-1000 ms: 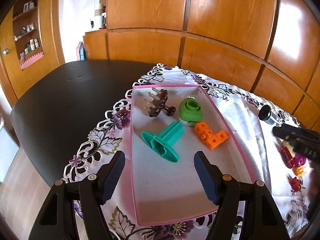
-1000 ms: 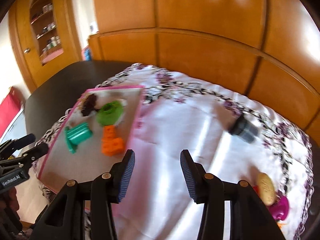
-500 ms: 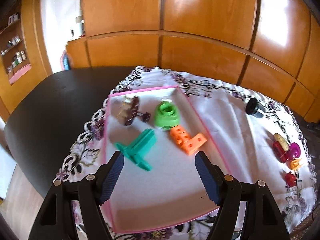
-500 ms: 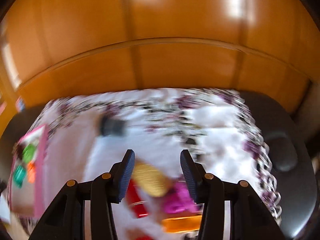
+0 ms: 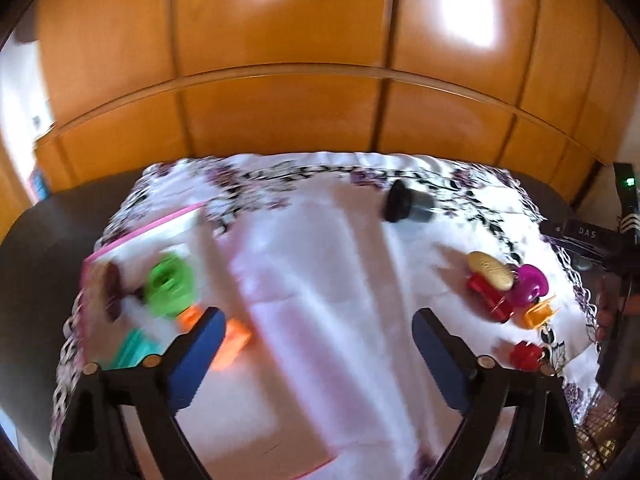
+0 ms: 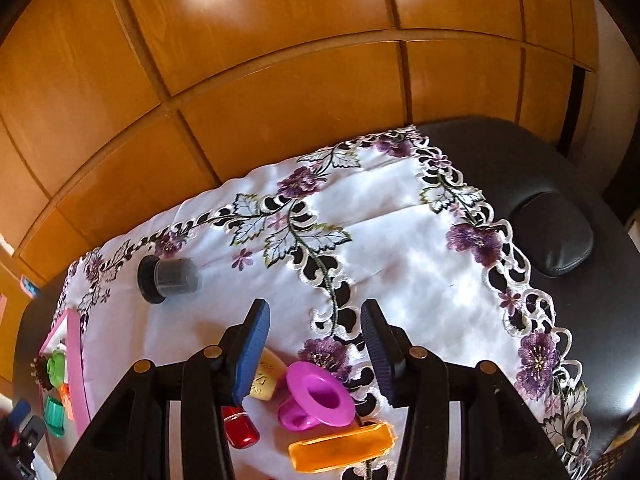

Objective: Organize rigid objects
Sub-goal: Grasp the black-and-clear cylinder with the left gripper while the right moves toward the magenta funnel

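Swung away from the pink tray (image 5: 140, 232) since a second ago: left gripper (image 5: 316, 332), jaws just opened wider and now released, nothing between them, only bare white cloth (image 5: 320, 280) underneath. Tray then filling the left view's middle, now pushed to 9 o'clock and blurred. Inside it: green round piece (image 5: 170, 282), dark brown clip (image 5: 112, 292) just beside it at 9 o'clock, orange block piece (image 5: 232, 344) partly behind the left finger, teal piece (image 5: 134, 350) at 7 o'clock of the green one. Same four seen small at the left edge of the right view, within the tray (image 6: 74, 360).

Right gripper (image 6: 316, 344) also shifted, from near the tray to over the loose pile at the cloth's other end; jaws narrowly parted, unchanged in width, pressing on nothing. Below and between them: magenta funnel-shaped piece (image 6: 318, 396), yellow oval piece (image 6: 266, 376) partly hidden by the left finger, red piece (image 6: 240, 426) at 7 o'clock, orange clip (image 6: 340, 446) at 6 o'clock. Grey cylinder with black cap (image 6: 168, 278) lying on its side at 10 o'clock, well apart from the pile. Second small red piece (image 5: 526, 354) visible in the left view only, at 6 o'clock of the pile.
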### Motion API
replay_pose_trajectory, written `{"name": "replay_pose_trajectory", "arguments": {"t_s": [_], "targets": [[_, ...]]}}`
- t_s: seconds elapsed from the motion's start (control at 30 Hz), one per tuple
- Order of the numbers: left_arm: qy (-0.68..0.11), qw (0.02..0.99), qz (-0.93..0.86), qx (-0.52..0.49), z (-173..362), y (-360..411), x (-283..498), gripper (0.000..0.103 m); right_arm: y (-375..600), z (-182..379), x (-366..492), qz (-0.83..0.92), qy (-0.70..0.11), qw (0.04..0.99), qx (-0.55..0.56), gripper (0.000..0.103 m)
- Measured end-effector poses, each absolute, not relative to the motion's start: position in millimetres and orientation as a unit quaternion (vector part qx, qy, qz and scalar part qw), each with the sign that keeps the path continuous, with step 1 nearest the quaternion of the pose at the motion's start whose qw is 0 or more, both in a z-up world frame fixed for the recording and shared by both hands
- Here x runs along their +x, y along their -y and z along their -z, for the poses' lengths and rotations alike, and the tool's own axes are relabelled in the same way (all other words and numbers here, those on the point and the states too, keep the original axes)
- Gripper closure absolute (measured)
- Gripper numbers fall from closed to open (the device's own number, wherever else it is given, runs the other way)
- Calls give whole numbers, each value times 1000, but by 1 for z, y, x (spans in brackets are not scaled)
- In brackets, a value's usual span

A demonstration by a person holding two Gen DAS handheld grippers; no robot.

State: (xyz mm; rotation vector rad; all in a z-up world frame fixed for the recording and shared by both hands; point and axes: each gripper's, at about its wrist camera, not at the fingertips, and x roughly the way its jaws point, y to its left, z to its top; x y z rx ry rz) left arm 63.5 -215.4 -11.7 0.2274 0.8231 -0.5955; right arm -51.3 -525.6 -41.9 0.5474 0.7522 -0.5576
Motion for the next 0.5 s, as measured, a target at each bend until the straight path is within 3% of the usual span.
{"name": "replay_pose_trajectory", "arguments": {"t_s": [0.37, 0.5], "targets": [[-393, 848, 324, 148, 28, 325, 104, 8, 533, 45, -52, 269, -358, 848, 284, 55], [-399, 843, 325, 155, 36, 358, 123, 1, 536, 47, -52, 269, -361, 844, 293, 55]]}}
